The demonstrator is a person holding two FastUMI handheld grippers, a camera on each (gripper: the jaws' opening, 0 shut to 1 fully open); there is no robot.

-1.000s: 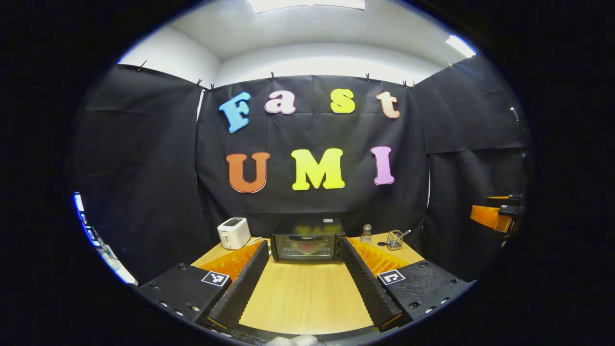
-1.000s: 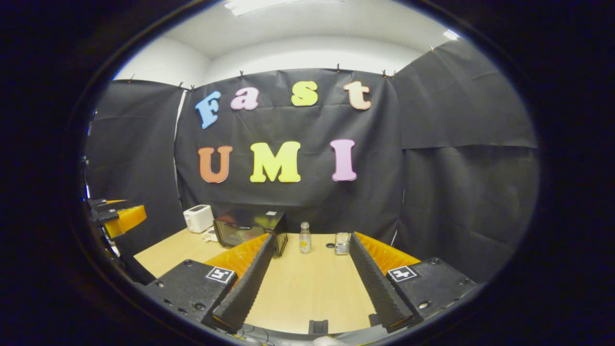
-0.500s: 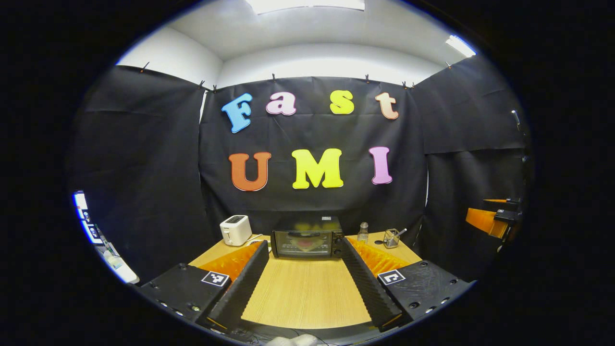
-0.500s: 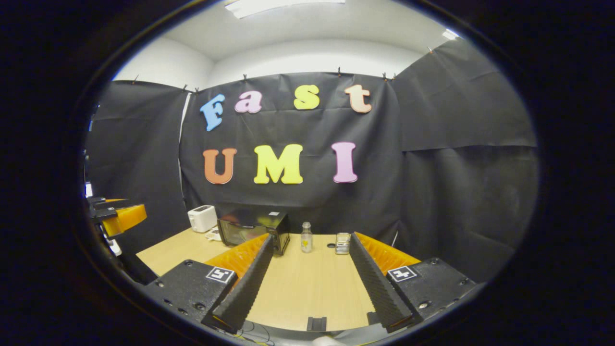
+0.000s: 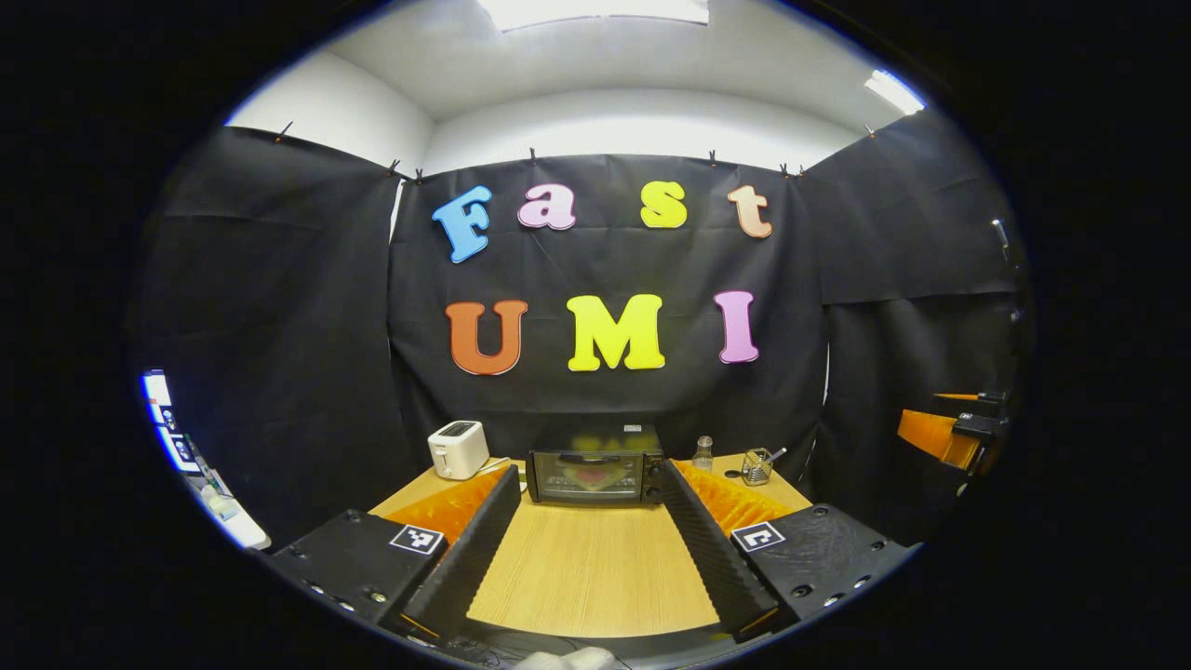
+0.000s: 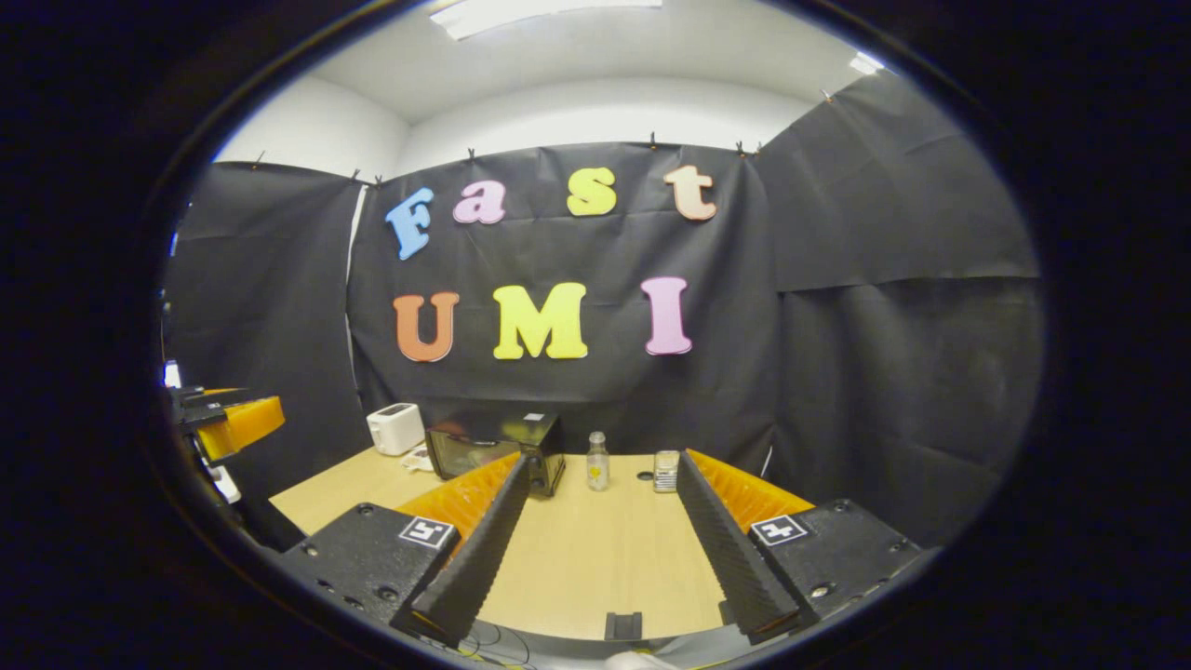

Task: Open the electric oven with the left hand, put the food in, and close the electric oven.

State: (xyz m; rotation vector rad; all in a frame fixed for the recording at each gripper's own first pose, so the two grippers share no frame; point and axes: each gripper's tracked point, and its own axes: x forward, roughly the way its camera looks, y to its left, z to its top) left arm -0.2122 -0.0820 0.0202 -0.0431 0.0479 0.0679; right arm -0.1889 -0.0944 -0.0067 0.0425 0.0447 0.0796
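Hovering above the near end of the wooden table, the left gripper points at the electric oven, which sits at the far edge with its door closed. Its jaws stand wide apart, holding nothing. The right gripper is likewise spread and empty, the oven ahead to its left, beside a white toaster and a small bottle.

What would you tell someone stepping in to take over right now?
Left gripper: open, holding nothing, pointed straight at the oven.
Right gripper: open, holding nothing, off to the oven's right, facing a small bottle.
Oven: at the back of the table, door shut; a toaster stands to its left.
Done: nothing yet.
Left: open the door with the left gripper, put the food in, close it. I can't pick out the food.
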